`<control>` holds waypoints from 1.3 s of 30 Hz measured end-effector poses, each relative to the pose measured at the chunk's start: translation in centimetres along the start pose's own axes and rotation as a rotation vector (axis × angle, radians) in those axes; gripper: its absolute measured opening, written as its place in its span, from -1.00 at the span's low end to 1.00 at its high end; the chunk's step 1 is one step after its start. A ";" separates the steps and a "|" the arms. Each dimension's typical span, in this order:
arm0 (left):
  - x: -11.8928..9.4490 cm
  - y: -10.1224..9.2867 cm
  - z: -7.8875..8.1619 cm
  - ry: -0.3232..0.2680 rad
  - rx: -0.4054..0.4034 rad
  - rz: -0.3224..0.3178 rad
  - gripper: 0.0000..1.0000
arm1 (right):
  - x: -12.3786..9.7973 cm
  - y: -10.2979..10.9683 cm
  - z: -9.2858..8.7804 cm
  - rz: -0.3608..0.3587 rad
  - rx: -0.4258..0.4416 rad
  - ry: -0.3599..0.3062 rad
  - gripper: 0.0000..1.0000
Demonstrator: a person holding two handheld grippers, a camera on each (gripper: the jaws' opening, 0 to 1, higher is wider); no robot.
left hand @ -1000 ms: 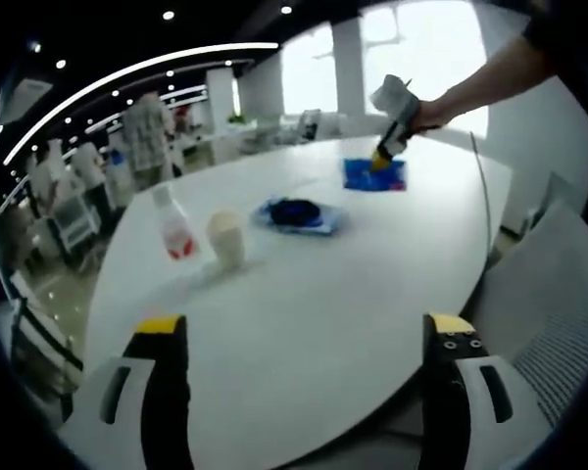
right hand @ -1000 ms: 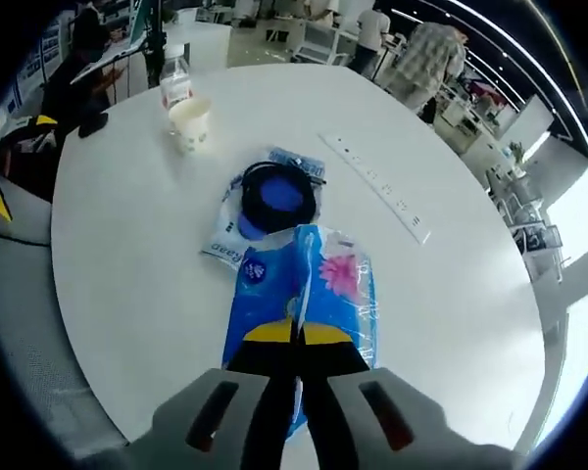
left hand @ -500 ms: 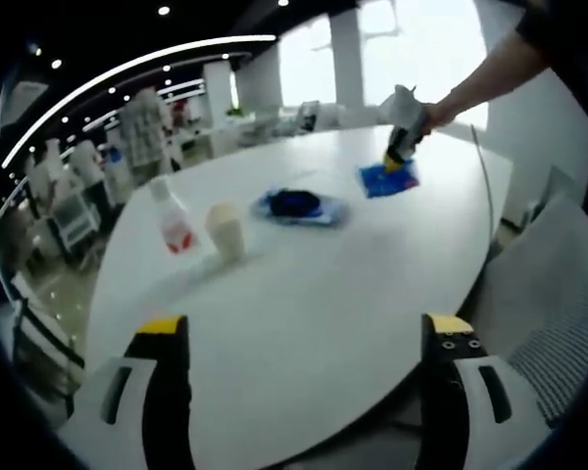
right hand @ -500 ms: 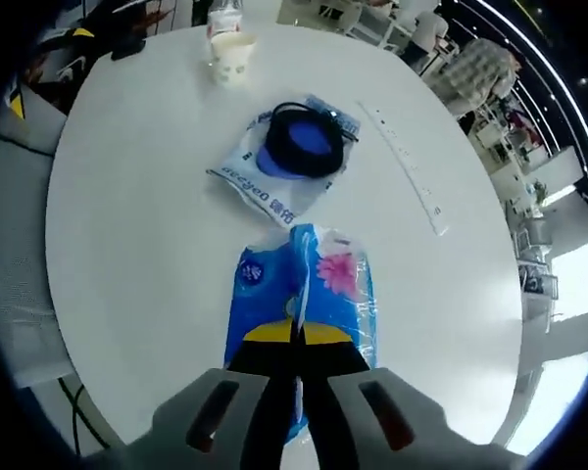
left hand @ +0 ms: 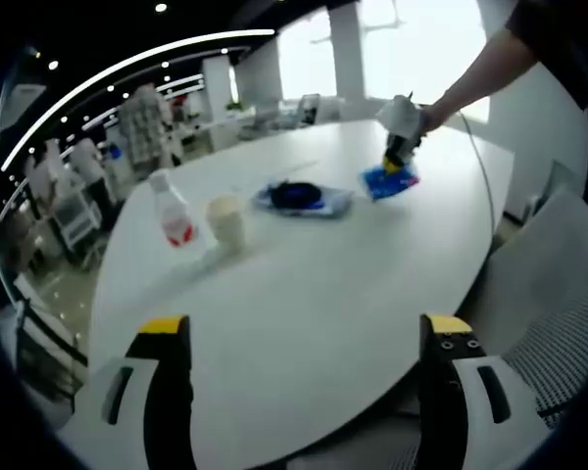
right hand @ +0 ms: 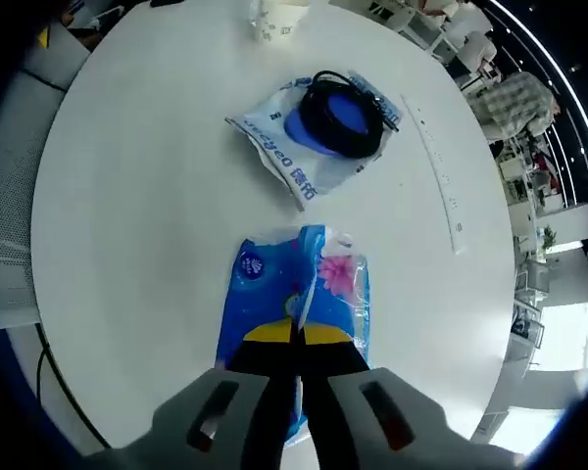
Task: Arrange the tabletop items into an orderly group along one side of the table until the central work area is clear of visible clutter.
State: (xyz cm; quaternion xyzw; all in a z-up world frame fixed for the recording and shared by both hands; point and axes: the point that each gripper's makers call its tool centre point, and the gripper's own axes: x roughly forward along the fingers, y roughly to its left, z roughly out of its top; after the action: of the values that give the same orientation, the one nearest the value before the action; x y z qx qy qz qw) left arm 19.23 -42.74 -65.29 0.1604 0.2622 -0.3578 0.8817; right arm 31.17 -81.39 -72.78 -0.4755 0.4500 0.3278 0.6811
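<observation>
My right gripper (right hand: 296,334) is shut on a blue tissue pack (right hand: 299,294), held above the round white table (right hand: 137,225). Beyond it lies a white wipes pack (right hand: 289,147) with a coiled black cable (right hand: 338,113) on top. A paper cup (right hand: 274,20) stands at the far edge. In the left gripper view, my left gripper (left hand: 304,338) stands open over the table's near side, nothing between its jaws. Across the table there I see the right gripper (left hand: 400,137) with the tissue pack (left hand: 387,182), the wipes pack (left hand: 304,199), the cup (left hand: 226,223) and a small bottle (left hand: 172,215).
A white power strip (right hand: 439,176) lies on the table right of the wipes pack. A white mesh chair (left hand: 559,323) stands at the table's right edge in the left gripper view. People and desks fill the background (left hand: 142,122).
The right gripper has lifted the tissue pack off the table and drawn it back from the wipes pack. The left gripper has stayed put, open.
</observation>
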 end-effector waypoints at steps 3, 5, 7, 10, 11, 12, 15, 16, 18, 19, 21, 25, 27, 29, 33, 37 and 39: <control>0.1 0.0 -0.2 0.010 0.000 0.001 0.85 | 0.5 -0.4 -0.3 -0.004 -0.054 0.015 -1.00; 0.1 0.1 -0.3 0.016 0.001 0.005 0.85 | 1.4 -1.0 -0.7 0.002 -0.088 0.017 -1.00; 0.1 0.1 -0.5 0.025 0.002 0.004 0.84 | 1.8 -1.1 -0.6 0.004 -0.092 0.021 -1.00; 0.1 0.2 -0.5 0.025 0.014 0.012 0.82 | 1.9 -1.4 -0.2 -0.002 -0.093 0.012 -1.00; 0.1 0.3 -0.4 0.023 0.014 0.013 0.82 | 2.0 -1.5 0.0 -0.004 -0.098 0.006 -1.00; 0.1 0.3 -0.5 0.024 0.012 0.012 0.82 | 2.0 -1.6 0.1 -0.011 -0.111 0.006 -1.00; 0.1 0.2 -0.6 0.032 0.013 0.011 0.82 | 2.2 -2.0 0.2 -0.018 -0.121 0.012 -1.00; 0.1 0.3 -0.7 0.032 0.022 0.017 0.83 | 2.3 -2.0 0.2 -0.020 -0.121 0.020 -1.00; 0.0 0.5 -0.6 0.030 0.032 0.028 0.85 | 2.1 -2.2 0.2 -0.041 -0.149 0.024 -1.00; 0.0 0.5 -0.6 0.030 0.031 0.028 0.86 | 2.1 -2.2 0.3 -0.040 -0.150 0.025 -0.97; 0.0 0.6 -0.7 0.030 0.029 0.030 0.86 | 1.9 -2.2 0.5 -0.045 -0.125 0.018 -0.89; -0.1 0.6 -0.6 0.023 0.032 0.027 0.86 | 1.8 -2.4 0.4 -0.053 -0.079 0.007 -0.81; -0.2 0.6 -0.5 0.016 0.031 0.029 0.86 | 1.3 -2.3 0.7 -0.061 -0.050 -0.010 -0.74; -0.2 0.6 -0.4 0.010 0.029 0.030 0.87 | 1.3 -2.6 0.9 -0.064 -0.027 -0.024 -0.69; -0.3 0.6 -0.1 -0.006 0.026 0.027 0.88 | 0.3 -2.7 2.0 -0.081 0.033 -0.071 -0.46; -0.4 0.5 0.6 -0.045 -0.010 0.015 0.91 | 0.5 -3.1 2.5 -0.098 0.021 -0.093 -0.20; -0.4 0.6 0.5 -0.037 -0.007 0.022 0.92 | 0.1 -3.2 3.1 -0.105 0.016 -0.109 -0.16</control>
State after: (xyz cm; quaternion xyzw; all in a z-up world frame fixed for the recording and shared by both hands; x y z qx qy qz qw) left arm 19.62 -42.35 -64.64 0.1533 0.2454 -0.3502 0.8909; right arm 34.97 -79.57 -71.31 -0.4743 0.3895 0.3135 0.7246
